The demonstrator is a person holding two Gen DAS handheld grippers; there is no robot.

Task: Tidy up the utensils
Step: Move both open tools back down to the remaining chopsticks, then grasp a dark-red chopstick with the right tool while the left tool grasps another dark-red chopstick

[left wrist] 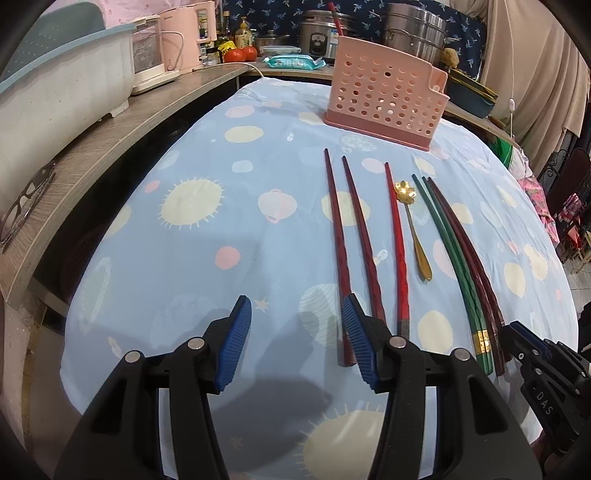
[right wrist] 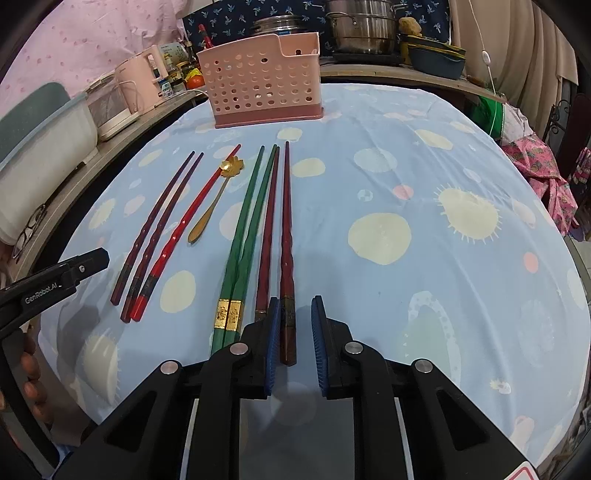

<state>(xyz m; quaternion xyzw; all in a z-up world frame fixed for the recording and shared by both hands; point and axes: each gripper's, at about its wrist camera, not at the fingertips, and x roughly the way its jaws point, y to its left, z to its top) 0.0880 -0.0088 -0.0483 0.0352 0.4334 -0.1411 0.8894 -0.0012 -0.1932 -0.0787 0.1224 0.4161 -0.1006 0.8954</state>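
A pink perforated utensil holder (left wrist: pixel 384 96) (right wrist: pixel 262 85) stands at the far side of the table. In front of it lie three red chopsticks (left wrist: pixel 354 236) (right wrist: pixel 159 229), a gold flower-headed spoon (left wrist: pixel 413 229) (right wrist: pixel 214 199), a green chopstick pair (left wrist: pixel 458 266) (right wrist: pixel 243 240) and two dark red chopsticks (right wrist: pixel 286 236). My left gripper (left wrist: pixel 297 343) is open above the cloth, its right pad over the left red chopsticks' near ends. My right gripper (right wrist: pixel 293 343) is open, with the rightmost dark red chopstick's near end between its pads; it also shows in the left wrist view (left wrist: pixel 543 365).
The table wears a blue cloth with sun and planet prints (right wrist: pixel 406 229). A wooden shelf on the left carries a dish rack (left wrist: pixel 62 85), pink kettles (left wrist: pixel 188 40) and glasses (left wrist: pixel 26 199). Steel pots (left wrist: pixel 413 29) stand behind. The left gripper shows at the left of the right wrist view (right wrist: pixel 55 280).
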